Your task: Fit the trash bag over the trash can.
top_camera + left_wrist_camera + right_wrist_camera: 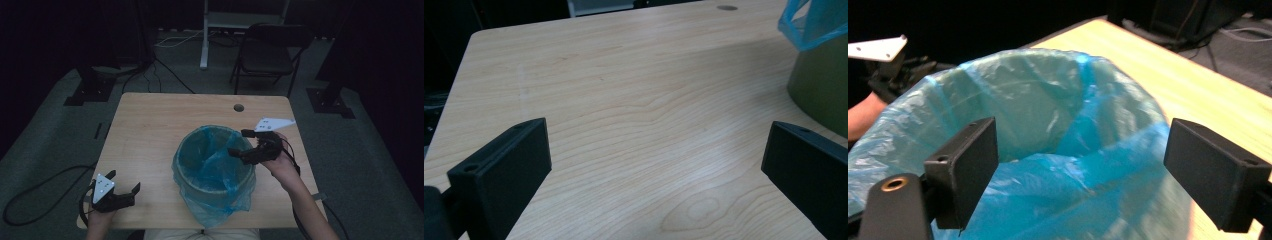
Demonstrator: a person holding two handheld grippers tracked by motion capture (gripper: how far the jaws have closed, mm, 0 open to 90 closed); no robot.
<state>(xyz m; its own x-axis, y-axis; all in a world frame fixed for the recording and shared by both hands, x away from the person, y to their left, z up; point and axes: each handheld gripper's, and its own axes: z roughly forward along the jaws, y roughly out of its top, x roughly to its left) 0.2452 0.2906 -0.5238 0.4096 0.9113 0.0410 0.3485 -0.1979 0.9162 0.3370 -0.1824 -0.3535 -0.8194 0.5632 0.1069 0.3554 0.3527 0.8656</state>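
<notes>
A wooden table (pixel 145 145) with rounded corners stands on a grey floor (pixel 45 125) in a dim room, a small round hole (pixel 238 107) near its far edge. Beyond it stand a dark folding chair (pixel 267 52) and the white leg of a stand (pixel 204 40), with cables (pixel 165 70) lying across the floor. On the table, right of centre and toward the near edge, stands a round bin (pixel 212 172), its olive-green wall showing at the right edge of the left gripper view. A blue plastic bag (pixel 220 165) lines the bin: its rim is folded over the lip and hangs down the outside, and one fold sags into the opening on the right side. The right gripper (pixel 240 145) hovers at the bin's right rim, pointing left across the opening, with its jaws spread wide apart and holding nothing; in the right gripper view the bag's rim lies between and below the two jaws, and I cannot tell whether either jaw touches the plastic. The left gripper (pixel 124 181) sits at the near left corner of the table, well apart from the bin, its jaws likewise spread wide over bare wood, empty.
</notes>
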